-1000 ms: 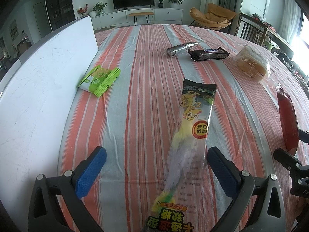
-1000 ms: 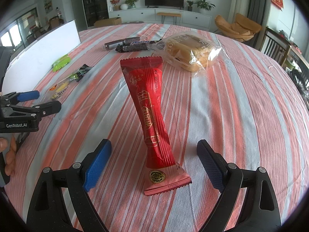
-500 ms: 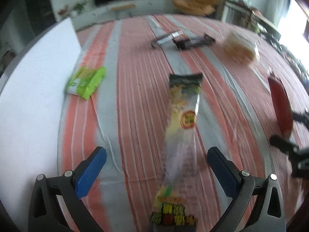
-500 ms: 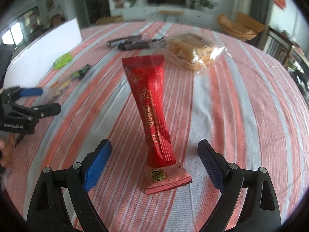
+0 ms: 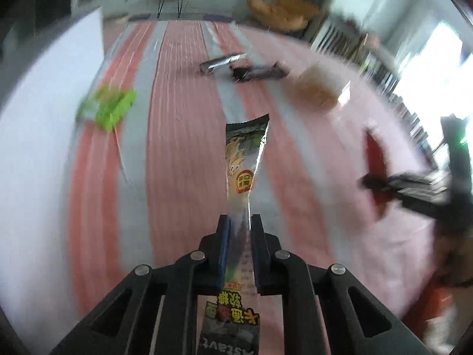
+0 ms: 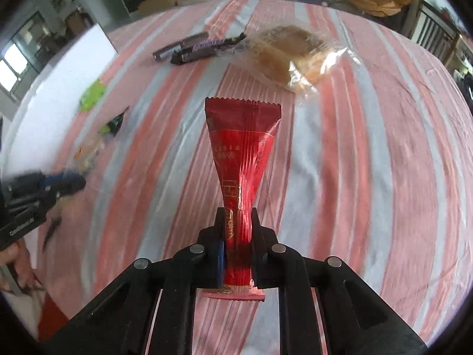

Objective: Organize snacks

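My left gripper (image 5: 239,222) is shut on a long clear candy packet (image 5: 245,159) with a cartoon print, pinching its middle. My right gripper (image 6: 237,214) is shut on a long red snack packet (image 6: 241,148), also pinched at its middle. Both packets look lifted off the striped tablecloth (image 6: 354,162). The right gripper and red packet show blurred at the right of the left wrist view (image 5: 381,183). The left gripper shows at the left of the right wrist view (image 6: 44,186).
A white board (image 5: 38,148) lies along the table's left side. A green packet (image 5: 109,109) lies beside it. A silver bar (image 5: 221,62), a dark chocolate bar (image 5: 257,72) and a bagged bread (image 6: 292,56) lie farther back.
Both grippers have closed from wide open onto their packets: the left on the clear candy packet, the right on the red packet. Both packets now look raised, and the views are motion-blurred.
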Action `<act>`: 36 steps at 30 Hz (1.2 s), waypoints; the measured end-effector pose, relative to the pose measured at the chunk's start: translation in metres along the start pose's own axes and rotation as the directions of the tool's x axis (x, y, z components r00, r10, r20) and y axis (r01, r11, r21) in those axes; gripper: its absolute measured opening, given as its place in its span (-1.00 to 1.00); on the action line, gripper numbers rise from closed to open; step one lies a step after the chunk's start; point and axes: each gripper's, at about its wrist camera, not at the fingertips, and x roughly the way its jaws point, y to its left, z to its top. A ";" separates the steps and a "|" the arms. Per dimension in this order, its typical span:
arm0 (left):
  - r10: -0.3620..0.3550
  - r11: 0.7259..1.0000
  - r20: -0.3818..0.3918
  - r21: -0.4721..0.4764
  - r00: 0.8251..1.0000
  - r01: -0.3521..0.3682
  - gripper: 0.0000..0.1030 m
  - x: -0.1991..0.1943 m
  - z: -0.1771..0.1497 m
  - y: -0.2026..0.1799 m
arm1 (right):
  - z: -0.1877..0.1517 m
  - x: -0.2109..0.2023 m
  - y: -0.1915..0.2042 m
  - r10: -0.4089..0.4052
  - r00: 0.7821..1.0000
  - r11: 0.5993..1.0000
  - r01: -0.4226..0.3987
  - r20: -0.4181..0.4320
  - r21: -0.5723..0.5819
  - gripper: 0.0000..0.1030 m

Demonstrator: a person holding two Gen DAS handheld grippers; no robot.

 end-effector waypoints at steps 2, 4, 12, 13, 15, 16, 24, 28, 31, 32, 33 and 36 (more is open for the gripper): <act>-0.102 0.992 0.053 -0.068 0.993 0.105 -0.74 -0.017 -0.012 0.002 | 0.004 -0.016 0.011 0.071 0.997 0.997 -0.071 0.009 0.013 -0.74; -0.189 0.972 0.124 -0.115 0.974 0.203 -0.74 -0.042 -0.019 -0.002 | 0.014 -0.034 0.032 0.131 0.991 0.991 -0.131 0.039 -0.008 -0.74; -0.127 0.968 0.424 -0.144 0.897 0.206 -0.74 -0.197 -0.017 0.018 | 0.077 -0.107 0.180 0.394 0.907 0.907 -0.356 0.152 -0.225 -0.74; -0.073 0.973 0.449 -0.163 0.891 0.162 -0.74 -0.217 -0.018 0.028 | 0.081 -0.109 0.199 0.423 0.895 0.891 -0.382 0.142 -0.246 -0.74; 0.048 0.978 0.479 -0.202 0.877 0.057 -0.73 -0.244 -0.023 0.046 | 0.085 -0.106 0.249 0.473 0.875 0.853 -0.424 0.107 -0.305 -0.73; 0.114 0.974 0.485 -0.227 0.867 -0.001 -0.73 -0.255 -0.026 0.057 | 0.083 -0.103 0.268 0.484 0.870 0.839 -0.432 0.093 -0.330 -0.73; 0.547 0.808 0.343 -0.457 0.764 -0.373 0.57 -0.270 -0.064 0.137 | 0.059 -0.071 0.329 0.517 0.852 0.797 -0.444 0.084 -0.409 0.34; 0.522 0.822 0.353 -0.451 0.776 -0.348 0.59 -0.254 -0.072 0.126 | 0.044 -0.067 0.271 0.414 0.884 0.848 -0.289 0.216 -0.444 0.52; 0.453 0.874 0.378 -0.367 0.807 -0.318 0.61 -0.237 -0.065 0.097 | 0.020 -0.040 0.198 0.220 0.924 0.909 -0.079 0.311 -0.409 0.54; 0.421 0.894 0.384 -0.330 0.822 -0.304 0.61 -0.229 -0.059 0.083 | 0.014 -0.030 0.175 0.152 0.936 0.924 -0.021 0.317 -0.383 0.54; 0.381 0.916 0.389 -0.284 0.839 -0.285 0.62 -0.220 -0.054 0.063 | 0.006 -0.016 0.141 0.064 0.948 0.938 0.050 0.312 -0.343 0.54; 0.239 0.969 0.381 -0.145 0.893 -0.198 0.78 -0.195 -0.047 0.007 | -0.017 0.004 0.054 -0.106 0.950 0.961 0.174 0.293 -0.216 0.53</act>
